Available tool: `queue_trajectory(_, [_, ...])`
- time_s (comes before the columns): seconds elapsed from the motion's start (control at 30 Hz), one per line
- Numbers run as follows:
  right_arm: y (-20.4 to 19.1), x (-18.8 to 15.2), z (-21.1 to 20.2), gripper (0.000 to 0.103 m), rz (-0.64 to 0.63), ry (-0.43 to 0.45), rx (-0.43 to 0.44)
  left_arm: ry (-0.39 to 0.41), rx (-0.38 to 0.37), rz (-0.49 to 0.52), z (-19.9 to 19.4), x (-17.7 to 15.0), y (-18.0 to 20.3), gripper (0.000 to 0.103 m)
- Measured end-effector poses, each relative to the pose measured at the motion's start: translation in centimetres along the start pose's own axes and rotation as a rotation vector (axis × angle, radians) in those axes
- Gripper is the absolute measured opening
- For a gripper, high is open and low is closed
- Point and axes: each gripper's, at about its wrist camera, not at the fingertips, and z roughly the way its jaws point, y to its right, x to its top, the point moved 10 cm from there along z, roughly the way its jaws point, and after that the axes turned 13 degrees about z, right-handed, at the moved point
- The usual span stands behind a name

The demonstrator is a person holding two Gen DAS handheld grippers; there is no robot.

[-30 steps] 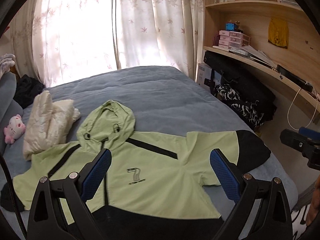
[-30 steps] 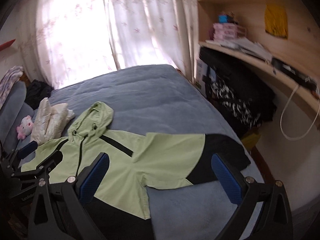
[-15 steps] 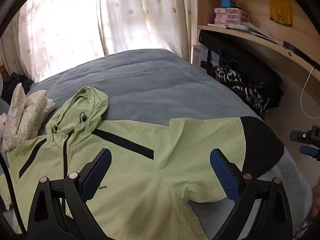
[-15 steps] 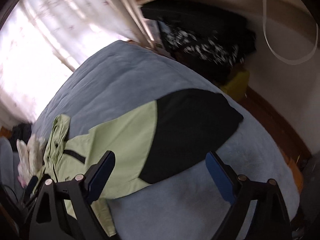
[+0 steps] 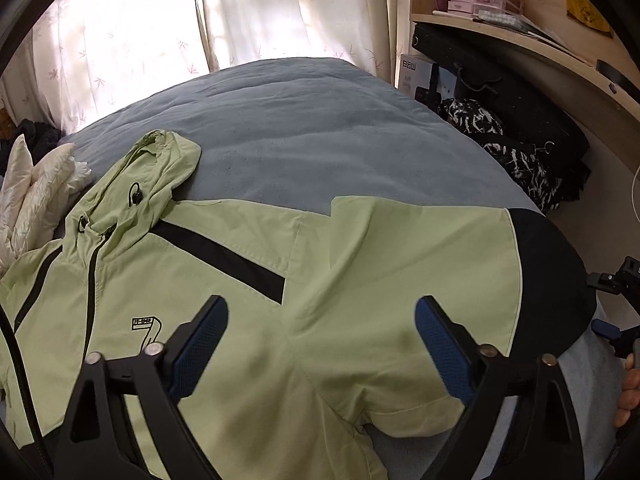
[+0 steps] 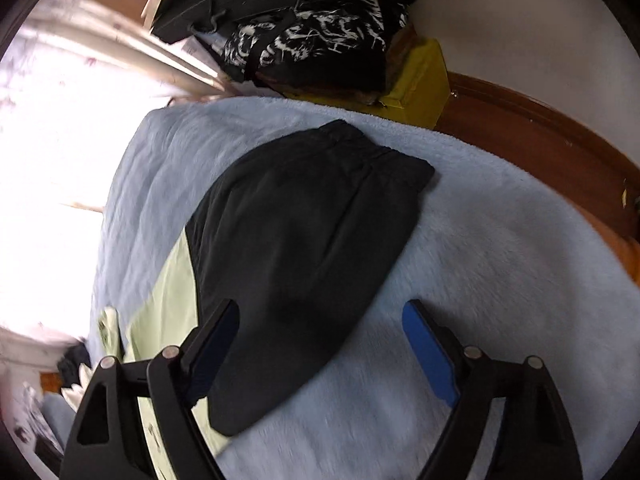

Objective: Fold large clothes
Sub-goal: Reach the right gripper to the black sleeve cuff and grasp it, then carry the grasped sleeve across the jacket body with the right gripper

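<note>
Left wrist: one jacket [image 5: 320, 280], one bed [image 5: 300, 120]

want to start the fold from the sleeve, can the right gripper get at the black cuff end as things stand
Probably yes. The right gripper hangs just above the black sleeve end, which lies flat on the blue blanket with nothing over it. Its jaws are closing, with no fabric pinched between them yet.

Jacket [image 5: 360, 280] hem below frame edge; window side [image 6: 48, 128] overexposed, blurred.
</note>
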Motion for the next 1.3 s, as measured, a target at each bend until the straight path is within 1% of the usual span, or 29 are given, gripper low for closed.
queue_trajectory(0.07, [-0.4,0.6,0.5,0.080,0.021,0.019,0.031,0.001,0.000,-0.002,0.1,0.2,0.0,0.071])
queue_trajectory(0.1, [-0.5,1.0,0.9,0.076,0.024,0.029,0.034,0.000,0.002,-0.004,0.1,0.3,-0.1,0.068])
queue_trajectory(0.17, [-0.8,1.6,1.5,0.067,0.031,0.042,0.033,-0.005,-0.002,-0.019,0.0,0.5,-0.3,0.067])
queue_trajectory(0.2, [-0.8,2.0,1.8,0.060,0.035,0.052,0.025,-0.006,-0.012,-0.032,-0.1,0.5,-0.5,0.067])
queue_trajectory(0.23, [-0.9,2.3,2.0,0.047,0.038,0.061,0.021,-0.008,-0.014,-0.039,-0.3,0.6,-0.7,0.067])
queue_trajectory(0.27, [-1.0,2.5,2.1,0.039,0.036,0.071,0.017,-0.013,-0.011,-0.036,-0.4,0.7,-0.8,0.066])
queue_trajectory(0.3, [-1.1,2.8,2.1,0.023,0.033,0.081,0.010,-0.012,-0.027,-0.028,-0.6,0.8,-0.8,0.063])
queue_trajectory(0.33, [-1.3,2.9,1.9,0.011,0.034,0.091,0.016,-0.013,-0.036,-0.022,-0.8,0.8,-0.8,0.047])
queue_trajectory(0.37, [-1.7,2.9,1.4,0.010,0.033,0.104,0.034,-0.019,-0.040,-0.020,-1.0,0.7,-1.0,0.035])
queue_trajectory(0.43, [-3.4,2.8,-0.3,0.008,-0.002,0.157,0.075,-0.031,-0.075,-0.054,-1.6,0.5,-1.7,0.030])
queue_trajectory(0.47, [-5.2,2.3,-1.8,0.008,-0.050,0.192,0.105,-0.026,-0.088,-0.078,-2.2,0.4,-2.2,0.030])
queue_trajectory(0.53, [-8.2,1.1,-3.7,0.007,-0.114,0.214,0.164,0.007,-0.075,-0.092,-3.8,0.5,-3.8,0.030])
queue_trajectory(0.6, [-12.7,-1.4,-6.1,0.007,-0.206,0.215,0.251,0.049,-0.043,-0.086,-5.7,0.4,-5.5,0.030])
queue_trajectory(0.67, [-17.1,-4.6,-8.1,0.007,-0.305,0.206,0.323,0.091,-0.006,-0.090,-8.0,-0.1,-8.0,0.031])
queue_trajectory(0.7, [-19.7,-6.9,-9.1,0.007,-0.371,0.193,0.364,0.103,0.004,-0.100,-9.0,-0.5,-9.2,0.032])
queue_trajectory(0.73, [-21.6,-8.9,-9.7,0.007,-0.422,0.181,0.392,0.110,0.013,-0.114,-9.7,-0.8,-10.3,0.038])
queue_trajectory(0.77, [-24.3,-12.1,-10.3,0.007,-0.498,0.156,0.425,0.118,0.029,-0.137,-10.6,-1.5,-11.9,0.047])
queue_trajectory(0.83, [-27.5,-17.2,-10.3,0.007,-0.601,0.106,0.458,0.128,0.061,-0.175,-11.8,-2.9,-14.8,0.054])
queue_trajectory(0.87, [-28.3,-19.3,-10.0,0.007,-0.634,0.083,0.464,0.131,0.082,-0.195,-12.4,-3.9,-16.5,0.054])
queue_trajectory(0.93, [-29.8,-24.3,-8.1,0.007,-0.726,0.024,0.448,0.122,0.110,-0.225,-12.9,-5.9,-19.3,0.054])
queue_trajectory(1.0, [-29.9,-29.7,-4.6,0.007,-0.812,-0.041,0.394,0.097,0.121,-0.247,-12.8,-7.9,-21.6,0.054])
queue_trajectory(1.07, [-28.7,-33.8,-0.8,0.010,-0.856,-0.115,0.324,0.064,0.117,-0.275,-12.1,-10.1,-23.6,0.054])
queue_trajectory(1.1, [-27.7,-35.3,0.7,0.011,-0.878,-0.138,0.284,0.042,0.101,-0.294,-11.6,-11.3,-24.4,0.054])
queue_trajectory(1.13, [-26.4,-37.3,2.9,0.013,-0.917,-0.170,0.217,0.029,0.085,-0.308,-11.3,-12.2,-25.0,0.054])
queue_trajectory(1.17, [-25.0,-38.7,4.0,0.017,-0.943,-0.200,0.174,0.015,0.069,-0.317,-11.0,-13.0,-25.3,0.054])
queue_trajectory(1.2, [-23.5,-40.3,5.8,0.026,-0.961,-0.249,0.121,0.003,0.057,-0.319,-10.7,-13.6,-25.2,0.054])
queue_trajectory(1.23, [-22.3,-41.2,6.6,0.032,-0.963,-0.284,0.100,-0.011,0.040,-0.320,-10.3,-14.2,-25.2,0.054])
queue_trajectory(1.27, [-21.4,-42.1,7.1,0.036,-0.962,-0.315,0.092,-0.016,0.026,-0.322,-10.0,-14.6,-25.1,0.054])
queue_trajectory(1.3, [-20.5,-42.7,7.1,0.044,-0.958,-0.335,0.087,-0.017,0.004,-0.326,-9.8,-14.8,-24.8,0.054])
